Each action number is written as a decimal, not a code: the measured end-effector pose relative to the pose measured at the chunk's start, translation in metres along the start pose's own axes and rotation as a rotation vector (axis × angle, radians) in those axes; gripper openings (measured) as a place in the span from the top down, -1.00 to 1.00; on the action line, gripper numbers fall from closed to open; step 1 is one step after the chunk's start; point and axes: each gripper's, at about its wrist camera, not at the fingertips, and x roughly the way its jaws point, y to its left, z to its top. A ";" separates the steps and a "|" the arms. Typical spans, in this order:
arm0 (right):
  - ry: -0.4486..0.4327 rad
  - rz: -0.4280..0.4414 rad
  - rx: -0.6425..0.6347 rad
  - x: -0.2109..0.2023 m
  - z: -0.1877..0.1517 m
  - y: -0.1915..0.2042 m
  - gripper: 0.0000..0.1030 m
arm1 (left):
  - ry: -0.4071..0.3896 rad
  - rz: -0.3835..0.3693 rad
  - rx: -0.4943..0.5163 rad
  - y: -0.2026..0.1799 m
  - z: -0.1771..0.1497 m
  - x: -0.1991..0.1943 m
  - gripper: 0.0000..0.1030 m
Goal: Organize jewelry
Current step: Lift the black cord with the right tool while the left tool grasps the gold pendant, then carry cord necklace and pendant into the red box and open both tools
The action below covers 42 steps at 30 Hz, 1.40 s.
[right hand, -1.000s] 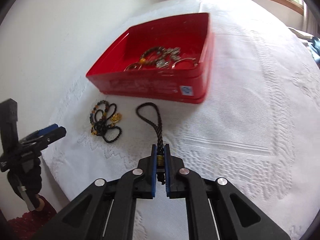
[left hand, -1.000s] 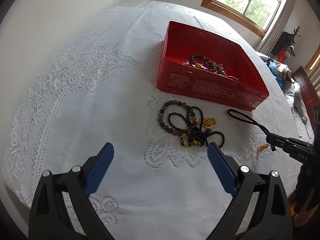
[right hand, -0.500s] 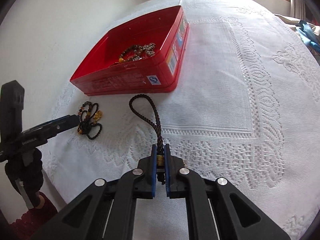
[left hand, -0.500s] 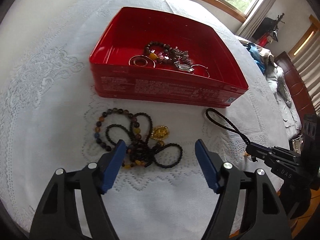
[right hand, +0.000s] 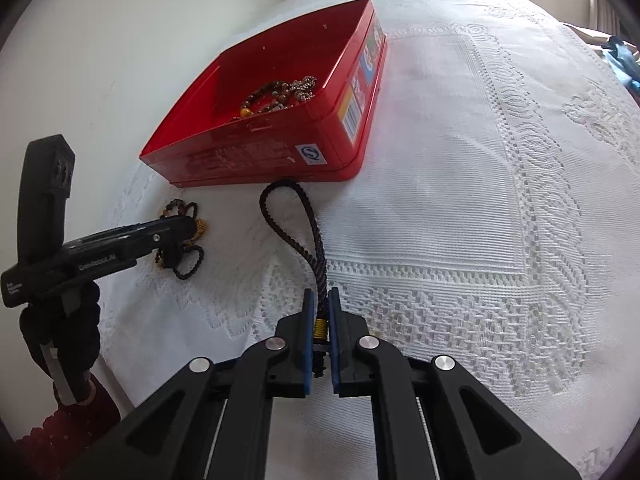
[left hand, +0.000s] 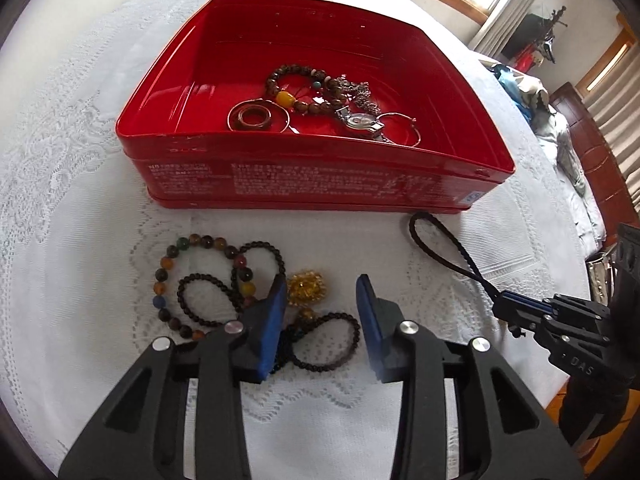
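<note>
Left hand-held gripper [left hand: 322, 312] sits low over the bead tangle [left hand: 224, 284] on the lace-covered tabletop [left hand: 80, 160], at 6 o'clock from the red tin [left hand: 320, 184]. Jaws are closing, not yet pinching; the gold pendant [left hand: 306, 287] and a black bead loop lie between the pads, likely the chosen pick point. Tangle: mixed coloured beads, fine black strands. Right hand-held gripper [right hand: 320, 312] is clenched on the braided cord [right hand: 304, 224] near its gold wrap, the loop trailing on the cloth towards the tin's corner. The tin already holds a bracelet, rings and a watch.
</note>
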 end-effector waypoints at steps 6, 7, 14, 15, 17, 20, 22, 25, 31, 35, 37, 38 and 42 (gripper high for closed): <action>0.016 0.007 -0.005 0.005 0.001 0.000 0.87 | 0.022 0.009 0.013 -0.001 0.004 0.011 0.32; 0.019 0.010 -0.004 0.007 0.001 0.000 0.86 | 0.021 0.013 0.015 -0.003 0.006 0.012 0.32; 0.029 0.008 0.008 0.013 0.003 0.000 0.86 | 0.018 0.031 -0.001 -0.003 0.011 0.014 0.72; 0.029 0.005 0.008 0.013 0.003 0.000 0.86 | 0.018 0.028 -0.003 -0.002 0.010 0.013 0.72; 0.030 -0.002 0.005 0.013 0.002 0.003 0.86 | 0.017 0.023 -0.011 0.001 0.008 0.010 0.72; 0.032 -0.007 0.008 0.014 0.004 0.005 0.86 | 0.005 0.000 -0.023 0.005 0.001 0.000 0.72; 0.032 -0.006 0.013 0.011 0.005 0.003 0.86 | -0.016 -0.008 -0.020 0.004 -0.003 -0.009 0.72; 0.034 -0.007 0.011 0.010 0.004 0.005 0.86 | -0.037 -0.023 -0.012 0.003 -0.009 -0.022 0.72; 0.052 -0.036 -0.001 0.017 0.007 0.013 0.84 | -0.043 -0.039 -0.006 0.002 -0.020 -0.031 0.72; 0.054 -0.048 -0.009 0.023 0.011 0.017 0.90 | -0.035 -0.043 -0.004 0.001 -0.024 -0.030 0.72; 0.049 -0.059 -0.021 0.023 0.012 0.021 0.92 | -0.034 -0.045 -0.005 0.002 -0.026 -0.030 0.72; 0.048 -0.056 -0.021 0.023 0.011 0.023 0.92 | -0.034 -0.046 -0.006 0.002 -0.026 -0.030 0.72; 0.029 -0.006 -0.007 0.011 0.010 0.023 0.92 | -0.045 -0.051 -0.007 0.003 -0.027 -0.035 0.72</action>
